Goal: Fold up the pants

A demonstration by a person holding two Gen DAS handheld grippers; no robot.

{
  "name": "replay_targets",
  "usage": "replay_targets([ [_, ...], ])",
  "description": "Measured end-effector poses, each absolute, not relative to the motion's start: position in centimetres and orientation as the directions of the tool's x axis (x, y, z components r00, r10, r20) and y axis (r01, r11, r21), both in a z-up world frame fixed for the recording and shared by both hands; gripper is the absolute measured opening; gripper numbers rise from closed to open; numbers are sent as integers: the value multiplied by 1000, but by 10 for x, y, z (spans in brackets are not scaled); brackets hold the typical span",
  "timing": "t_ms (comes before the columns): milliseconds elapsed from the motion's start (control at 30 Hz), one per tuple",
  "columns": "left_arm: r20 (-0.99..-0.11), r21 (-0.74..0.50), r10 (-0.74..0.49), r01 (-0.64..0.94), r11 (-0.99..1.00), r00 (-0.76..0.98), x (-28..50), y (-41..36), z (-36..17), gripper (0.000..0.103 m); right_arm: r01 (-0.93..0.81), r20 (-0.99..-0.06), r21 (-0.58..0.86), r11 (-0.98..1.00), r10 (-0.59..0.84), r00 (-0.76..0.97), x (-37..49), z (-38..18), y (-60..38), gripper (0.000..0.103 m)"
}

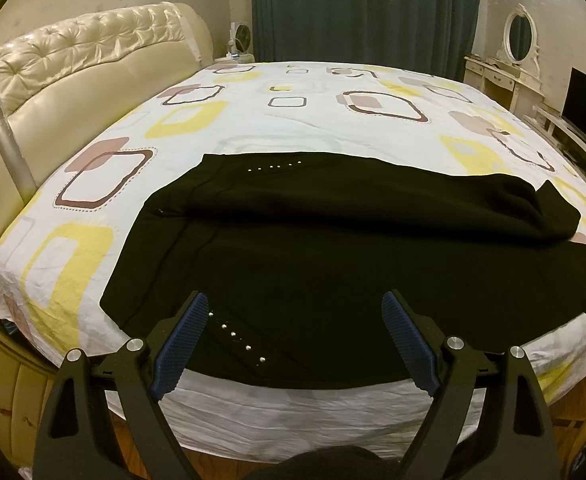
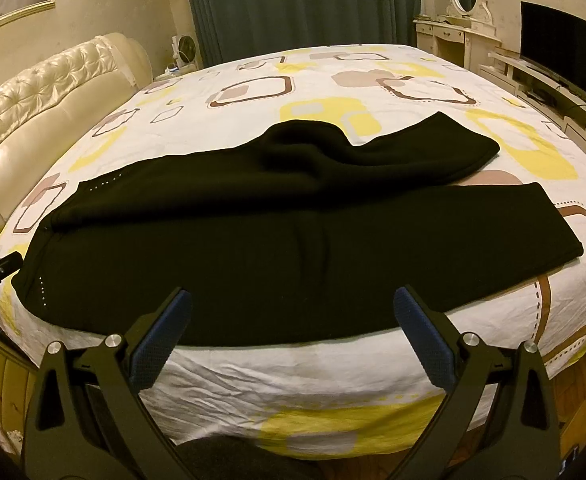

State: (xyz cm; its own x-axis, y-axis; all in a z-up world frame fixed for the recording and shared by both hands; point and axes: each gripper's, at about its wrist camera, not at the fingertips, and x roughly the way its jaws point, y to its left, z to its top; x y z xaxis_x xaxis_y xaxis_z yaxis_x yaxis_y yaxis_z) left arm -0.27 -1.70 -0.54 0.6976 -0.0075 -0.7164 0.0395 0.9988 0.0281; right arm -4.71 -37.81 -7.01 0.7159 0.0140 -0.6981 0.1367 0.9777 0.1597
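A bedroom, its bed dressed in a patterned sheet: the left gripper and right gripper hover spread and empty at the near edge, where black pants lie, far leg rumpled. Folding over that bunching would likely trap creases.

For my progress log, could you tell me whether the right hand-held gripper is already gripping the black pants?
No: the right hand-held gripper is open, its blue pads apart above the black fabric pants lying on the patterned bedsheet.
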Motion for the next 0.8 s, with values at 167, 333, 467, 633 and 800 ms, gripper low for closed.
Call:
replay_targets([
  [167, -716, 29, -8, 41, 999, 698, -3, -17, -5, 88, 136, -700, 158, 978, 13, 714, -47, -70, -378, 101],
  [333, -717, 28, -10, 43, 999, 697, -2, -18, -6, 88, 136, -699, 158, 978, 13, 715, -47, -71, -378, 101],
  [467, -718, 28, -11, 45, 999, 696, -2, -18, -5, 88, 136, -701, 157, 978, 13, 714, -47, -71, -377, 101],
  [633, -717, 28, -11, 45, 999, 697, -2, -19, -6, 88, 134, -700, 157, 978, 14, 714, -46, -71, -377, 101],
  [800, -717, 30, -10, 44, 999, 697, -2, -19, -6, 88, 135, -700, 155, 979, 13, 714, -46, -71, -376, 101],
])
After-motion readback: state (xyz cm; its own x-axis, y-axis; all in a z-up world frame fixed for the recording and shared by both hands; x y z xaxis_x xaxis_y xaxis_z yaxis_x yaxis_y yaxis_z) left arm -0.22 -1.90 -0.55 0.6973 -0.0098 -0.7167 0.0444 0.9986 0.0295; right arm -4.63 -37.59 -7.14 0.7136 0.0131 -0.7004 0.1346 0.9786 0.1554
